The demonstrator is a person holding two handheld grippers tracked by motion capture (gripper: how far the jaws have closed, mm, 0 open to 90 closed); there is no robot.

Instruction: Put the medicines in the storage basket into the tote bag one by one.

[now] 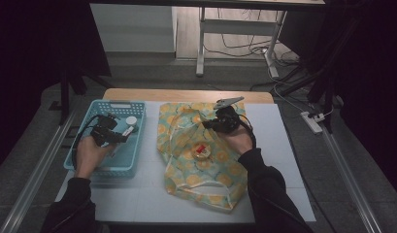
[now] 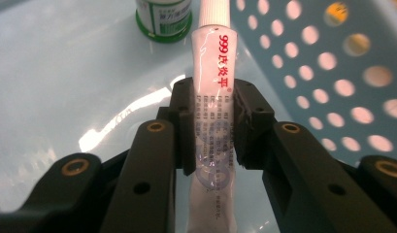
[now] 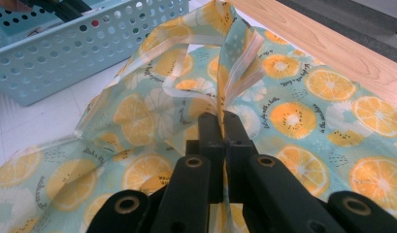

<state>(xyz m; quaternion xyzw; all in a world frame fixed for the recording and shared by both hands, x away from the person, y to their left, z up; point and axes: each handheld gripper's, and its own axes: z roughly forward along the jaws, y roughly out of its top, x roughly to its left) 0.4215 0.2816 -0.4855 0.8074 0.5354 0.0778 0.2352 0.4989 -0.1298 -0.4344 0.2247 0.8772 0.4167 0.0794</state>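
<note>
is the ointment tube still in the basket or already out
In the basket. The left gripper is shut on the tube over the basket floor, beside a small green-labelled bottle.

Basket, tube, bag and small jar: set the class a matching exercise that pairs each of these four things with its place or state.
Column one:
1. white tube
2. fruit-print bag
3. green-banded jar
4. blue basket

Column two:
A. edge pinched and lifted by the right tongs
B. stands on the basket floor beside the tube's cap
C. clamped between the left tongs
D. sits on the table, left of the bag

Pairs: 1-C, 2-A, 3-B, 4-D
</note>
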